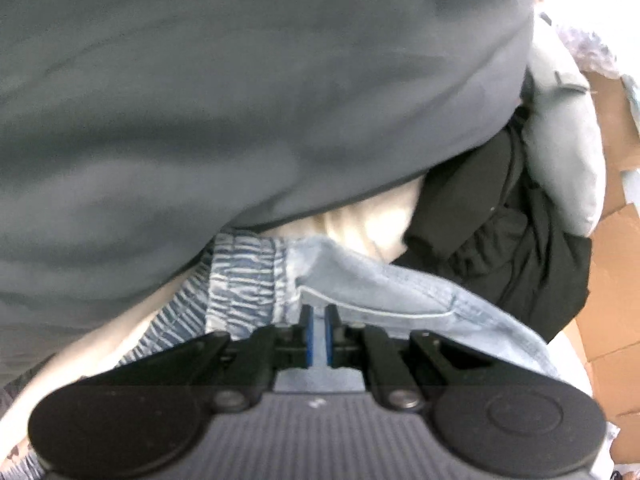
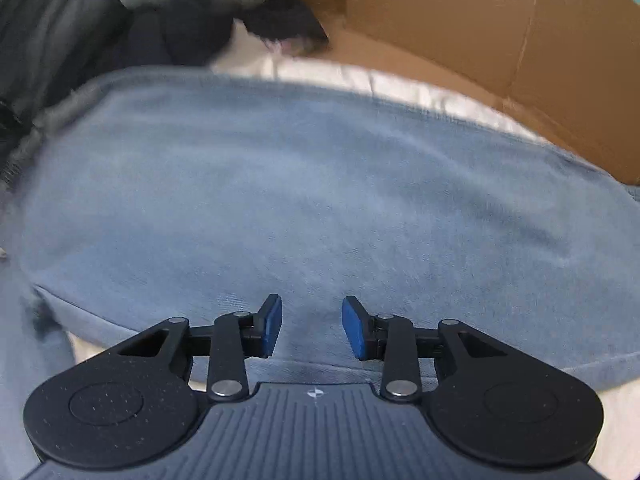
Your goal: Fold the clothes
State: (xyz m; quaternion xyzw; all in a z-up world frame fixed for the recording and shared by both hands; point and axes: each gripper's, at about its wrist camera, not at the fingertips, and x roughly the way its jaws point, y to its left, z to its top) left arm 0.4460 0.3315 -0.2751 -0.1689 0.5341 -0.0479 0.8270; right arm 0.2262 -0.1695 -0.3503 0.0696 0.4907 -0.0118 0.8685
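Left wrist view: left gripper [image 1: 319, 320] sat at bottom centre w/ its blue pads nearly together, clenched on a thin fold of pale blue denim garment [image 1: 384, 292]. The denim ran from the pads out toward lower right of frame; its elastic, gathered waistband w/ blue-and-white streaks [image 1: 248, 272] lay just left of the pads. A big dull grey-green cloth [image 1: 248, 92] filled the whole upper and left part of frame, blurred, hanging over the denim's top edge. Under its lower rim a cream-white fabric surface [image 1: 360, 224] showed. At centre right lay a crumpled black garment [image 1: 504, 216], touching the denim; beside it on the right, a pale grey-blue garment [image 1: 560, 148]. Brown cardboard [image 1: 612, 264] filled the right edge.

Right wrist view: right gripper [image 2: 312, 328] at bottom centre, blue pads [image 2: 272, 324] standing well apart, released, nothing pinched between them. It hung over a soft blue-grey fleece-like garment [image 2: 312, 184] spread flat across most of frame, edge visible along the bottom near the gripper's body. Cream-white surface [image 2: 400, 80] peeked out beyond the garment's far edge. Brown cardboard box wall [image 2: 500, 40] took the upper right. Dark clothes pile [image 2: 192, 32] in upper left, blurred; can't tell the separate pieces there.
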